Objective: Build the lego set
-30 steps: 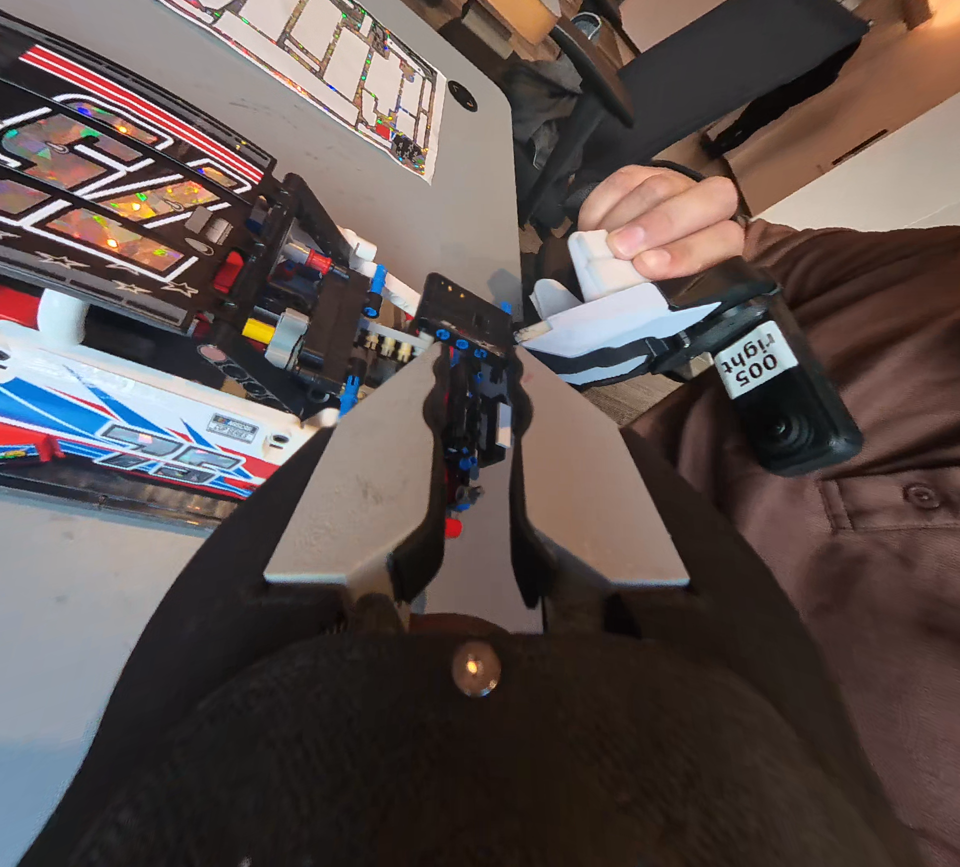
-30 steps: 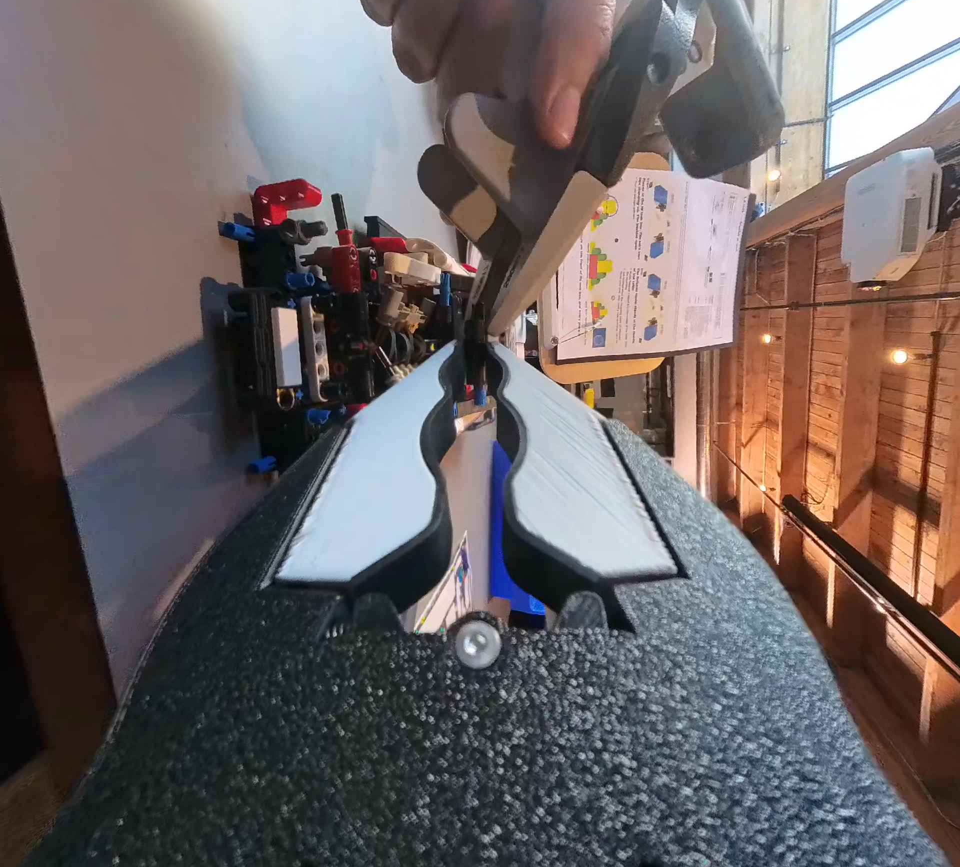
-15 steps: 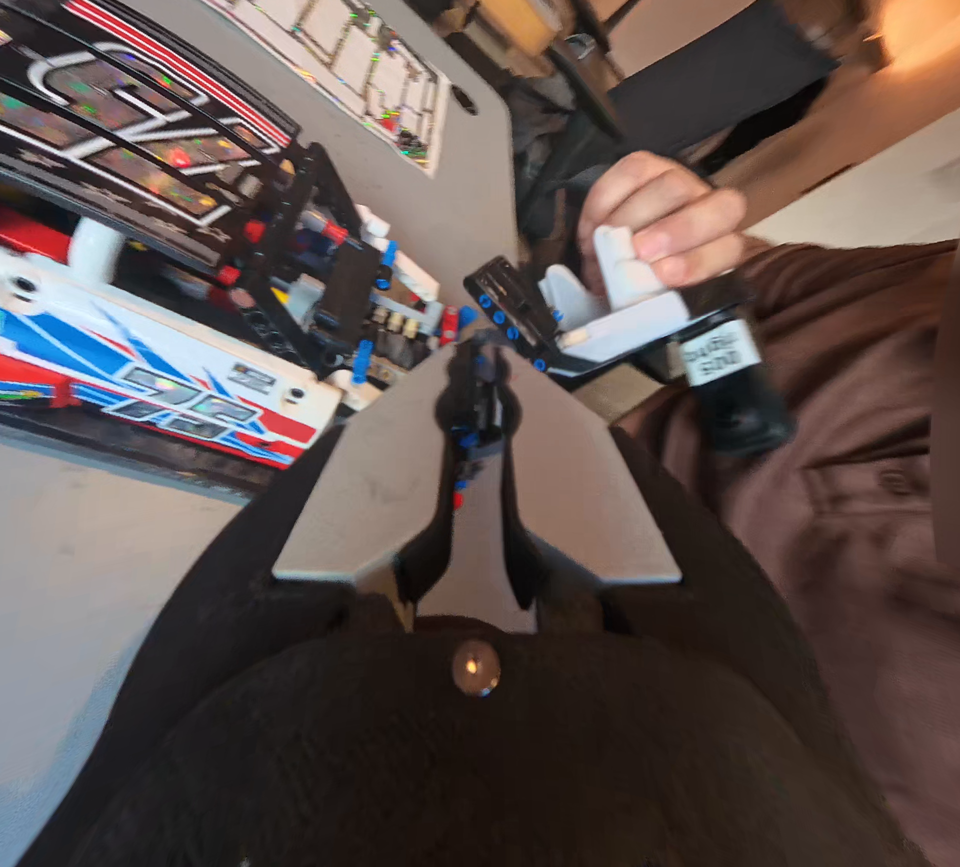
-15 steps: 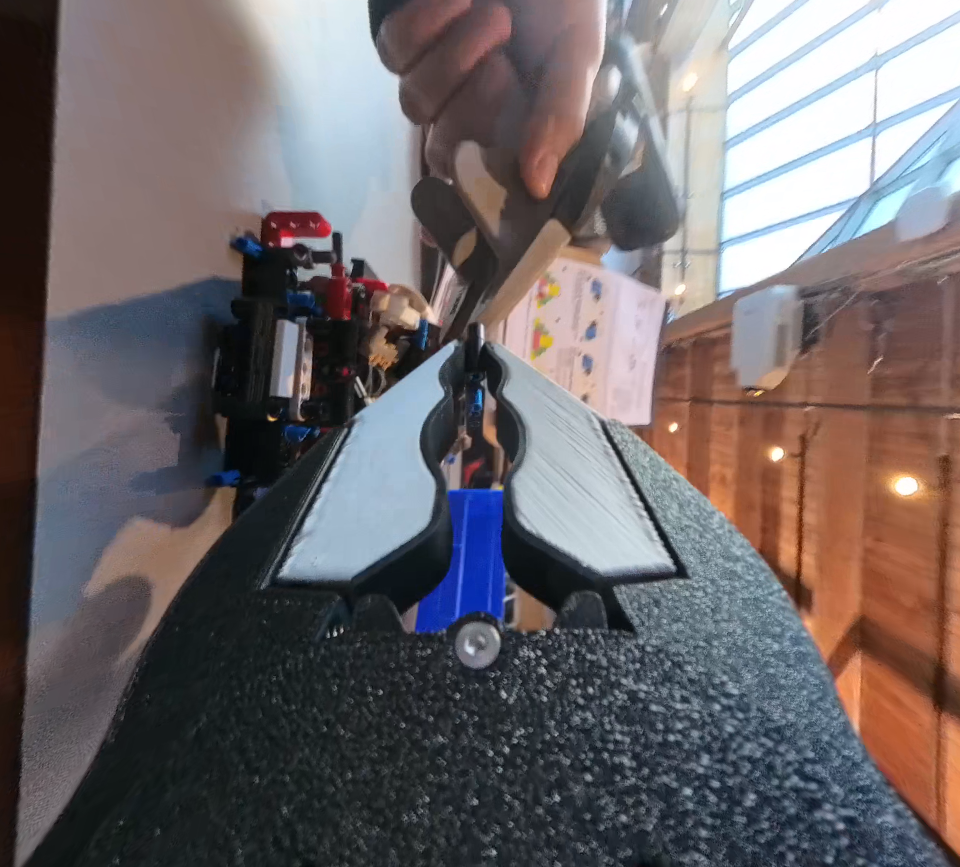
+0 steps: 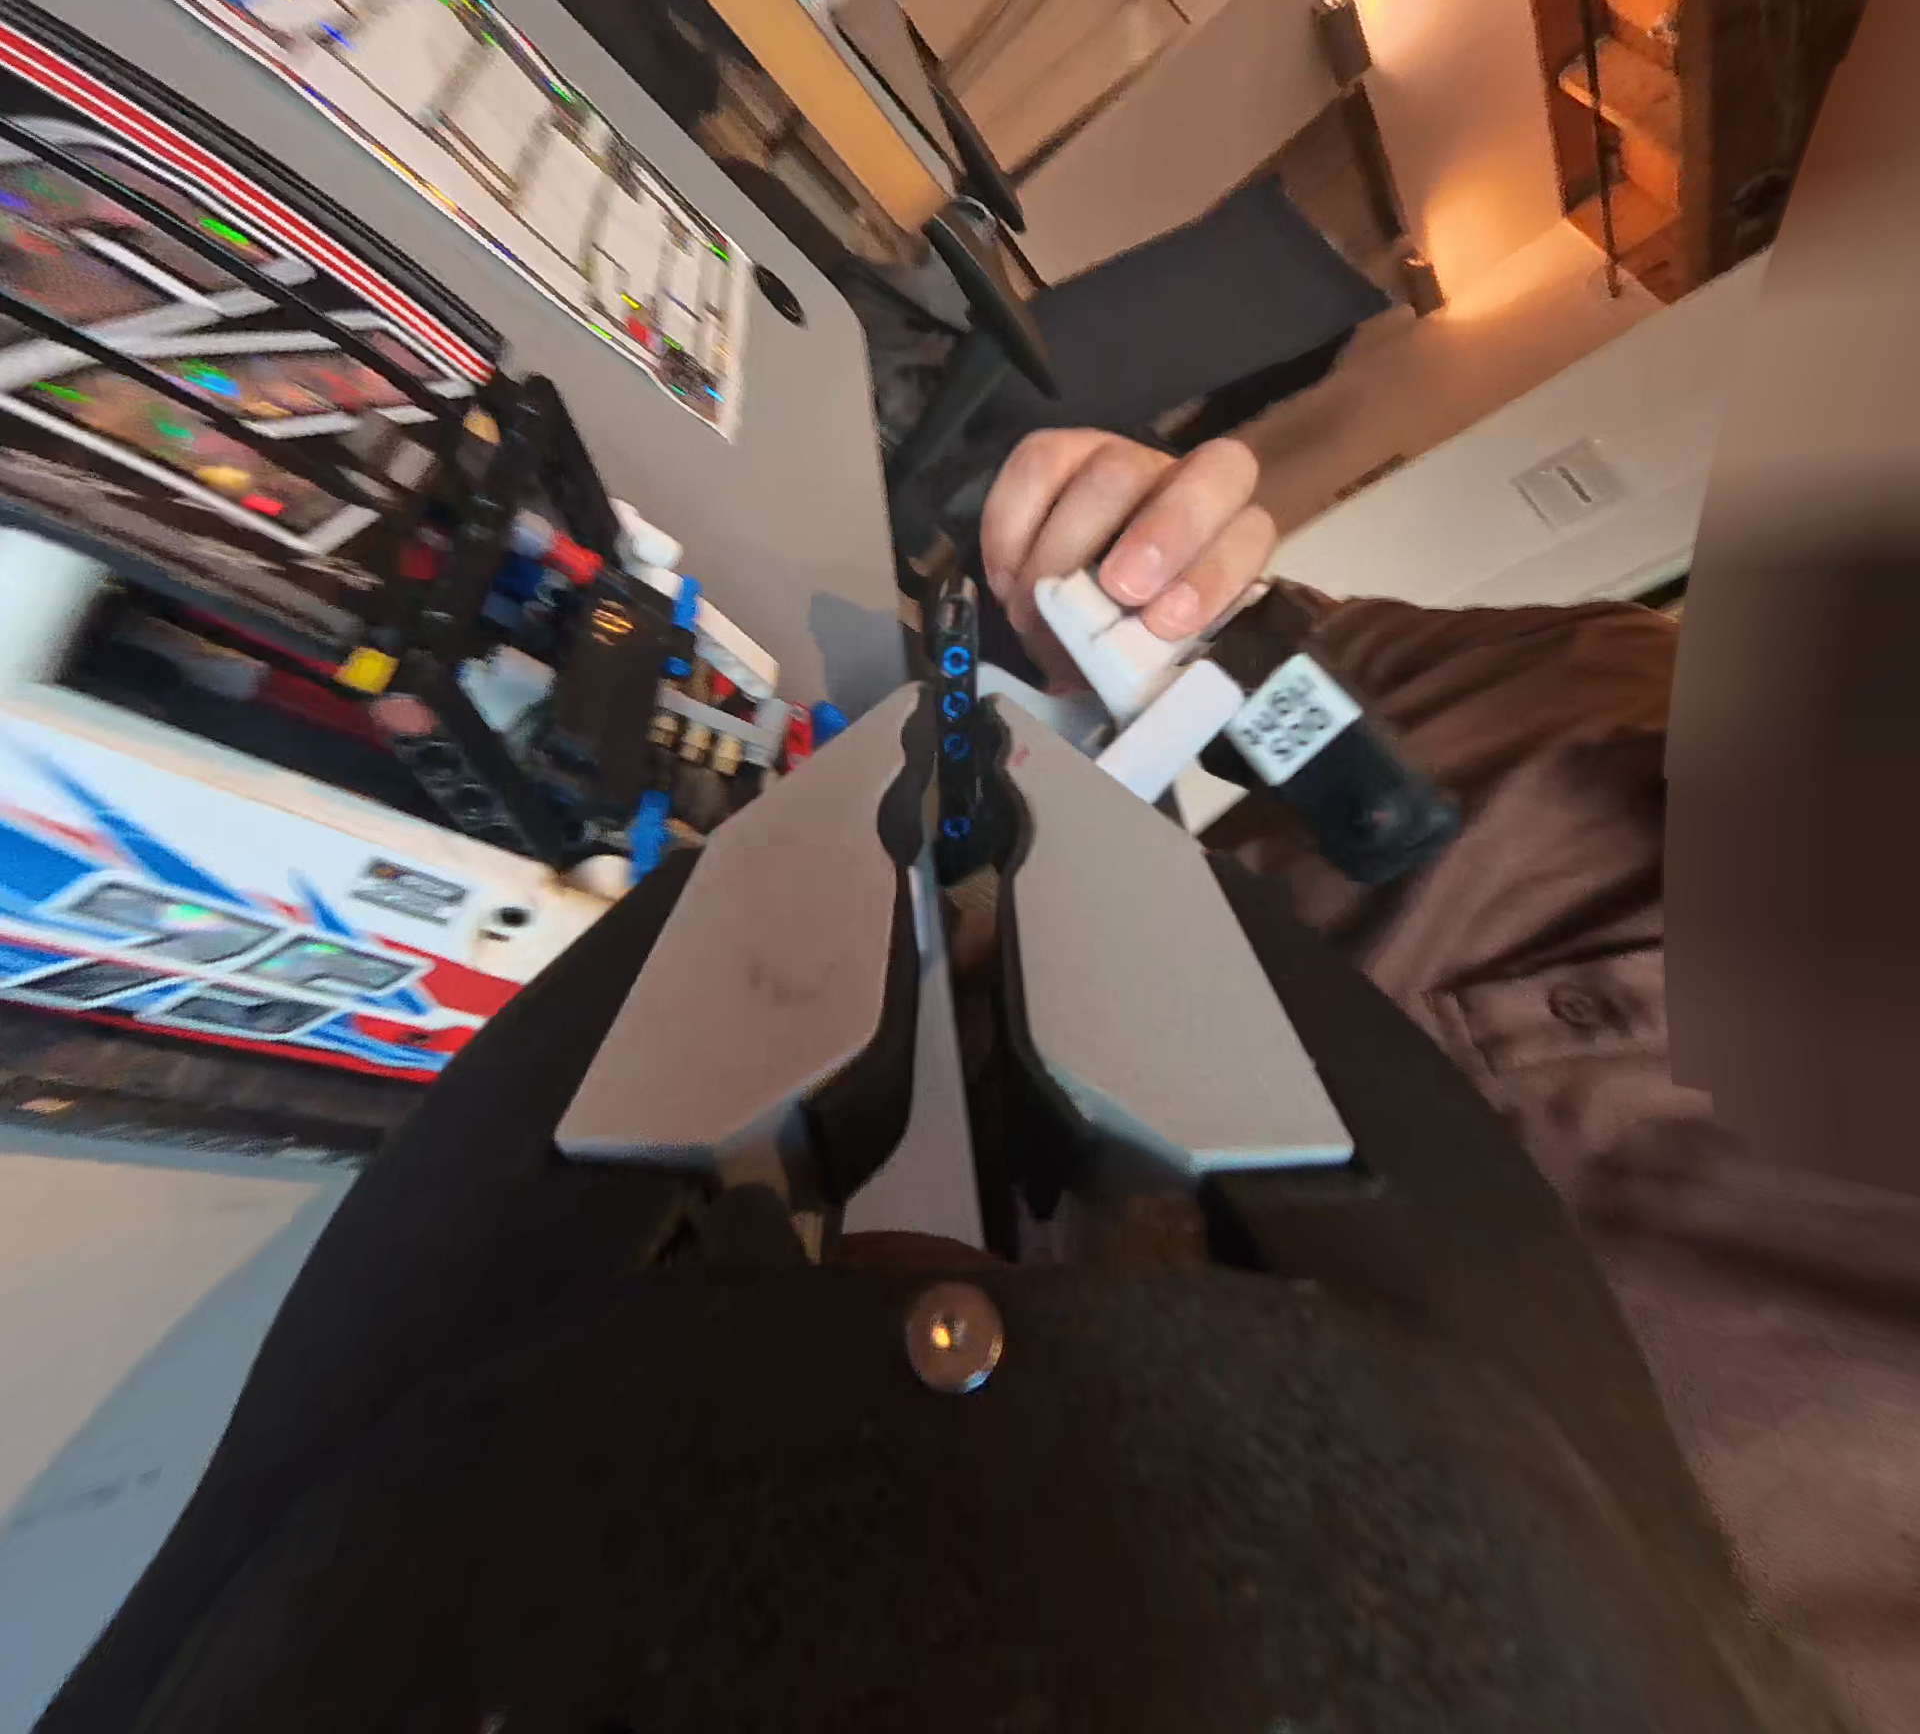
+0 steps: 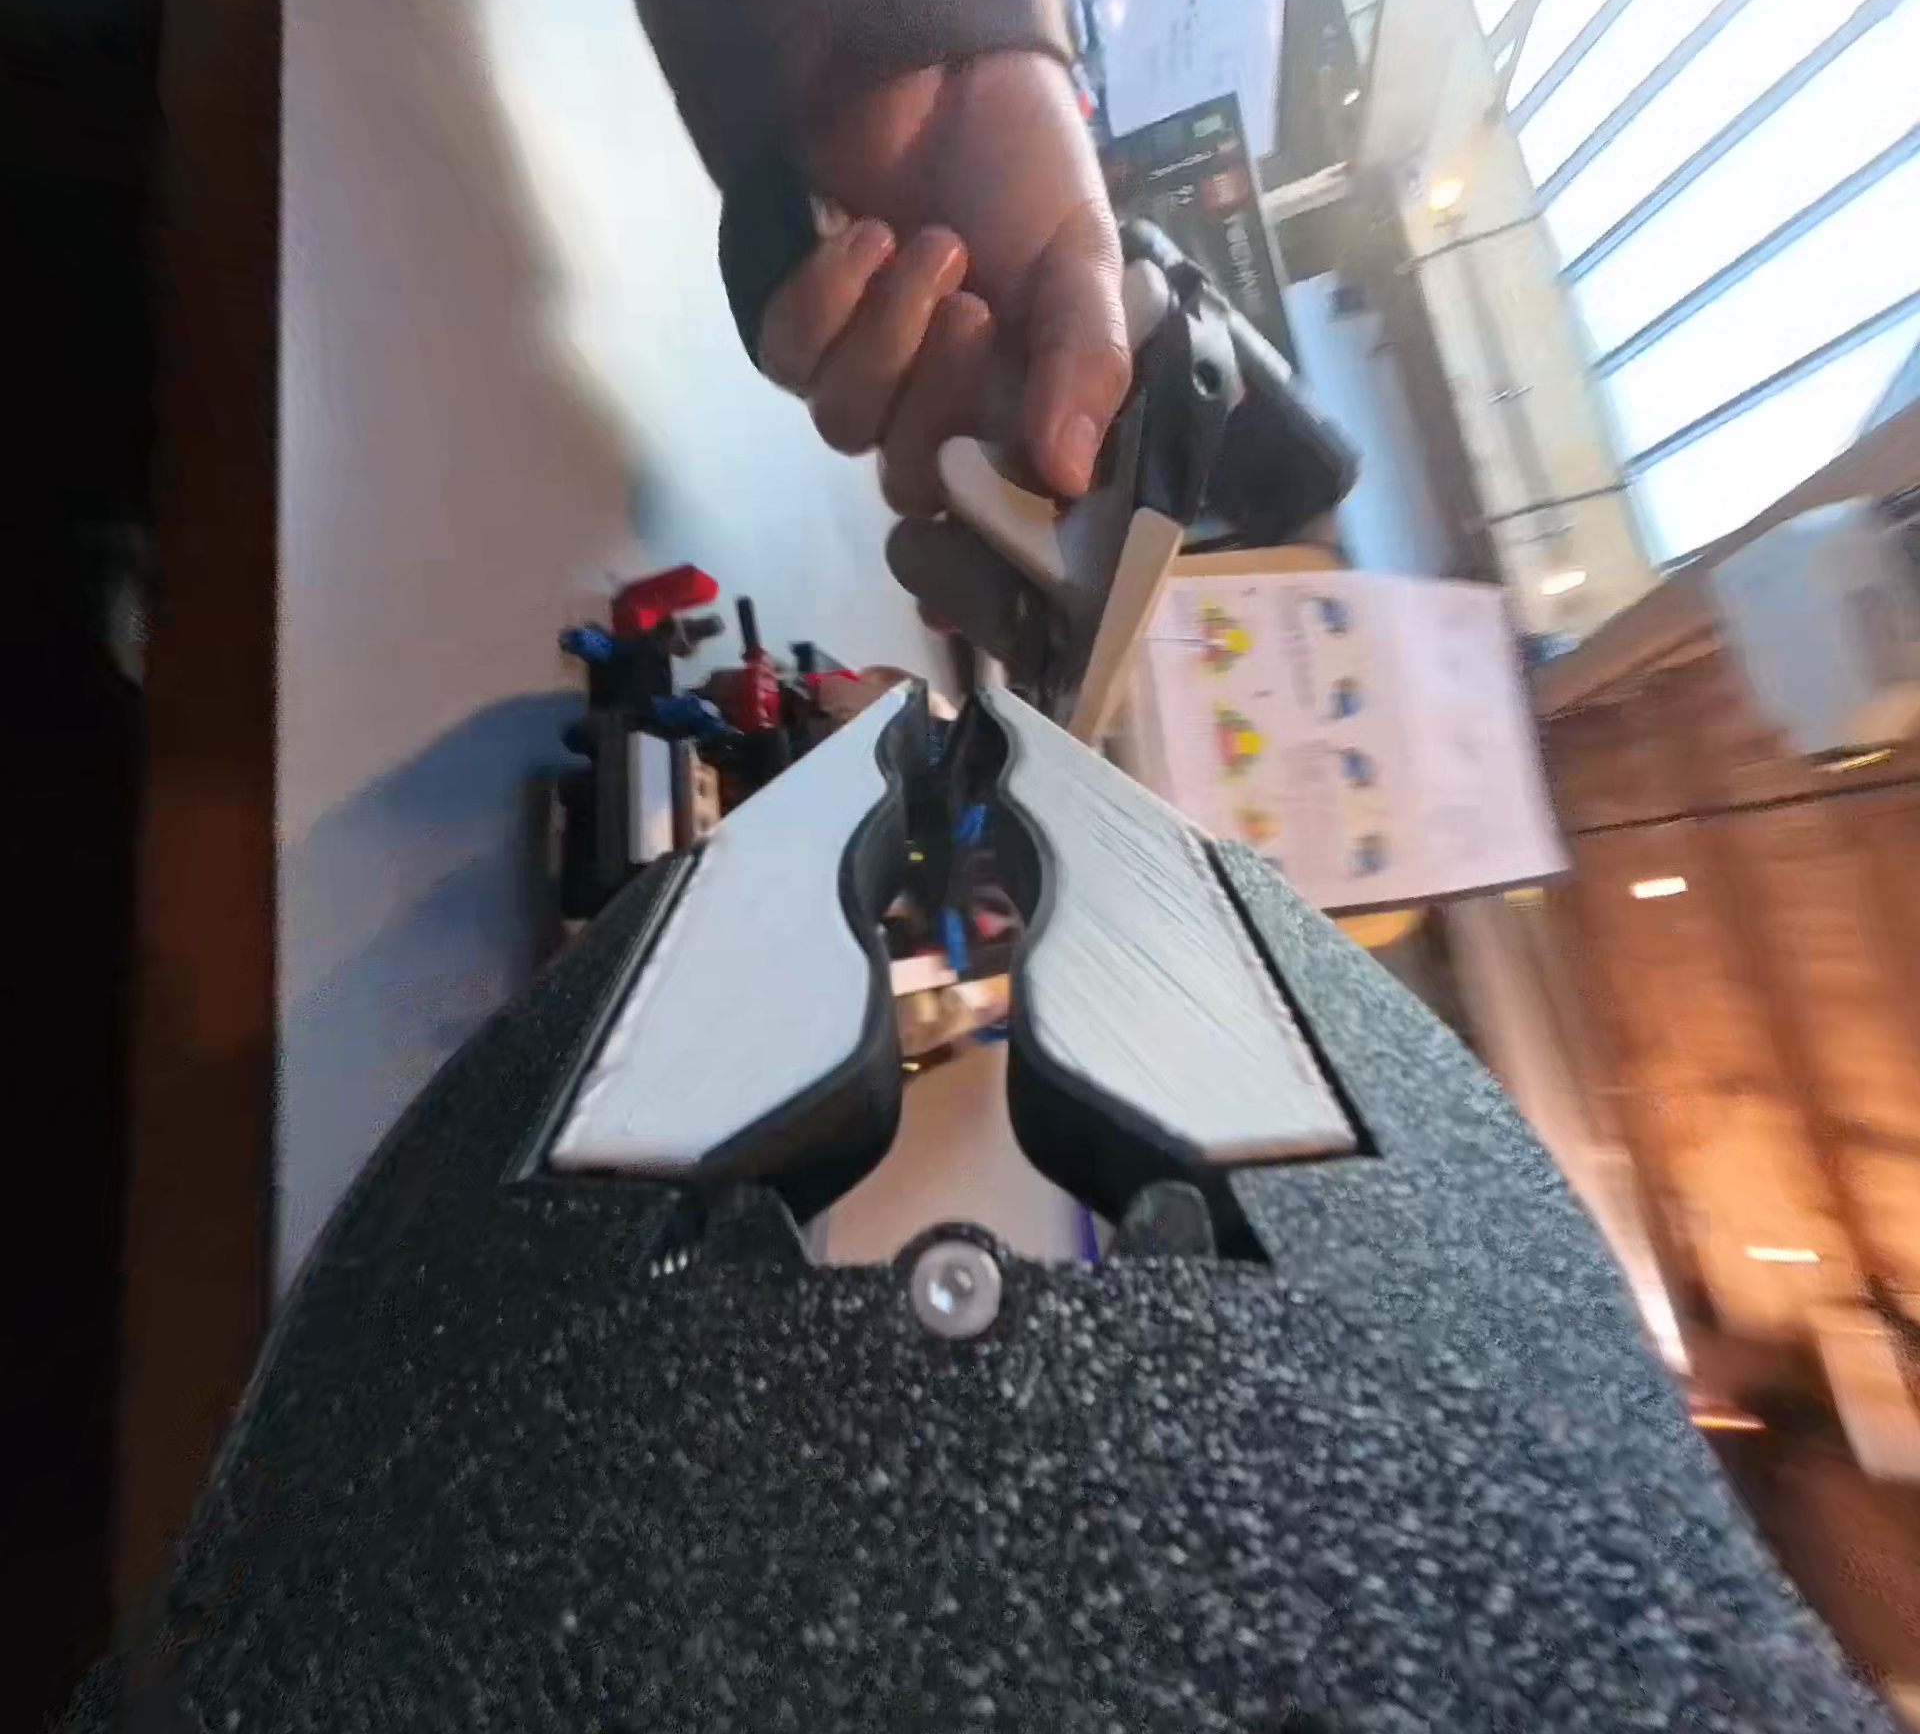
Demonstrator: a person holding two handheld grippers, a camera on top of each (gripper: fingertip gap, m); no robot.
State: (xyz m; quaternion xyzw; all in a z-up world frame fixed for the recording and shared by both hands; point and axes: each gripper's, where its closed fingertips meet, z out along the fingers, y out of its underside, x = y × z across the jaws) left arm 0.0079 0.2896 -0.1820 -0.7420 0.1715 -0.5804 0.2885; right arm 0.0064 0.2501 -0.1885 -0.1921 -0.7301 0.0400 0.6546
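Note:
My left gripper (image 5: 954, 716) is shut on a black beam assembly with blue pins (image 5: 954, 754), held in the air off the table's corner. The right gripper (image 5: 1049, 697), held by a hand (image 5: 1127, 510), meets it from the right. In the right wrist view my right gripper (image 6: 953, 705) is shut on a thin black beam with blue pins (image 6: 961, 785), tip to tip with the left gripper (image 6: 1039, 604). The partly built black lego chassis (image 5: 561, 645) lies on the grey table; it also shows in the right wrist view (image 6: 665, 728). Both views are blurred.
A lego box with a race-car picture (image 5: 208, 946) and a dark sticker sheet (image 5: 208, 313) lie left of the chassis. A white sticker sheet (image 5: 436, 74) lies farther back. A printed instruction page (image 6: 1340, 728) stands behind. My brown shirt (image 5: 1507, 853) is at the right.
Both grippers swung and turned with their black pieces still gripped. The right gripper's beam, off to the right half a second ago, is now up against the piece in the left gripper.

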